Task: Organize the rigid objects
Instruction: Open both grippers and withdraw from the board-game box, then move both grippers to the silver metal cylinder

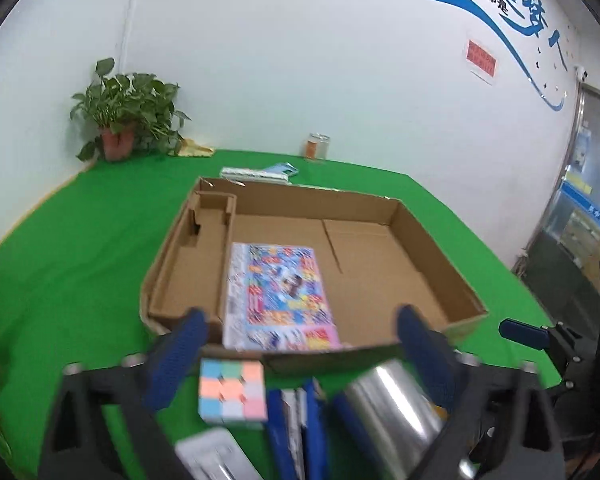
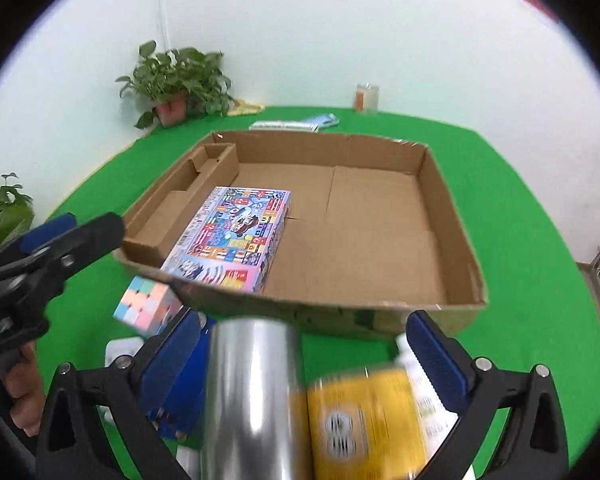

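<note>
An open cardboard box (image 1: 428, 256) (image 2: 456, 232) lies on the green table with a colourful flat game box (image 1: 278, 296) (image 2: 232, 236) inside at its left. In front of the box lie a pastel puzzle cube (image 1: 232, 392) (image 2: 146, 304), a shiny metal cylinder (image 1: 392, 412) (image 2: 252, 396), a blue box (image 1: 296, 428) (image 2: 184, 396), a yellow box (image 2: 364, 420) and a white bottle (image 2: 424, 392). My left gripper (image 1: 300, 340) is open and empty above the cube and cylinder. My right gripper (image 2: 304, 344) is open and empty over the cylinder and yellow box.
A potted plant (image 1: 120, 120) (image 2: 176, 84) and a glass jar (image 1: 317, 147) (image 2: 367, 98) stand by the far wall. Flat packets (image 1: 260, 173) (image 2: 296, 123) lie behind the box. A white item (image 1: 216, 460) lies at the near edge. Another plant (image 2: 2, 212) is at left.
</note>
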Action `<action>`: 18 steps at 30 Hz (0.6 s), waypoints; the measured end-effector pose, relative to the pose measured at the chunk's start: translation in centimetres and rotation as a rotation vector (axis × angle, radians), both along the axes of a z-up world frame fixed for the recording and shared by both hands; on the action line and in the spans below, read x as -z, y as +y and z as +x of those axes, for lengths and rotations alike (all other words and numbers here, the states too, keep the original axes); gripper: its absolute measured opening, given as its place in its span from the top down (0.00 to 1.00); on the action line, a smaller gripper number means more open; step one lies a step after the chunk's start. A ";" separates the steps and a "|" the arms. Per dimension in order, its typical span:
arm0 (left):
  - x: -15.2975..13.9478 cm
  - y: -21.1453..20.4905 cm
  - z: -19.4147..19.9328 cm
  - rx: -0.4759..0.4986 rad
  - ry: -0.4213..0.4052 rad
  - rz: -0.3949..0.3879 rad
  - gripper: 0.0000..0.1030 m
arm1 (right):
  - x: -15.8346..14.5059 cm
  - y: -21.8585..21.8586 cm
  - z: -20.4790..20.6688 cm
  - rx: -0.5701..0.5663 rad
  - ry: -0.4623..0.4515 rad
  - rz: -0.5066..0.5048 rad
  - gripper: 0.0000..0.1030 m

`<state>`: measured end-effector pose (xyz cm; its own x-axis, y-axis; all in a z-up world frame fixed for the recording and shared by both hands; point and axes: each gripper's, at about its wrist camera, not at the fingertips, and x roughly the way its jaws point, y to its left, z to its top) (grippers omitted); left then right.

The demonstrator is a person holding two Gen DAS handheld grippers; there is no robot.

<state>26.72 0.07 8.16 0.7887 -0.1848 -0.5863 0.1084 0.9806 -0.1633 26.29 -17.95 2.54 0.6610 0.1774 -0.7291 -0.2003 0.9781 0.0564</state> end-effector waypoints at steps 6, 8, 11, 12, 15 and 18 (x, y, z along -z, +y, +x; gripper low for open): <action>1.6 -3.1 -3.3 0.057 0.029 0.004 0.97 | -0.5 -0.6 -3.9 0.014 -0.035 0.002 0.05; 1.8 -4.1 -4.6 0.066 0.016 0.012 0.64 | -0.4 -0.9 -5.1 0.022 -0.046 -0.020 0.37; 2.8 -5.1 -6.7 0.027 -0.019 0.016 0.01 | 0.1 -1.5 -6.4 0.016 -0.039 0.014 0.46; 3.3 -5.5 -7.4 0.033 -0.023 0.014 0.01 | 0.1 -1.6 -6.8 0.007 -0.043 0.025 0.35; 4.2 -5.7 -8.4 0.048 -0.011 0.016 0.01 | 0.2 -1.9 -8.3 0.003 -0.086 0.037 0.00; 5.0 -4.9 -8.8 0.039 0.026 -0.005 0.01 | 0.6 -2.2 -9.1 -0.024 -0.083 0.061 0.00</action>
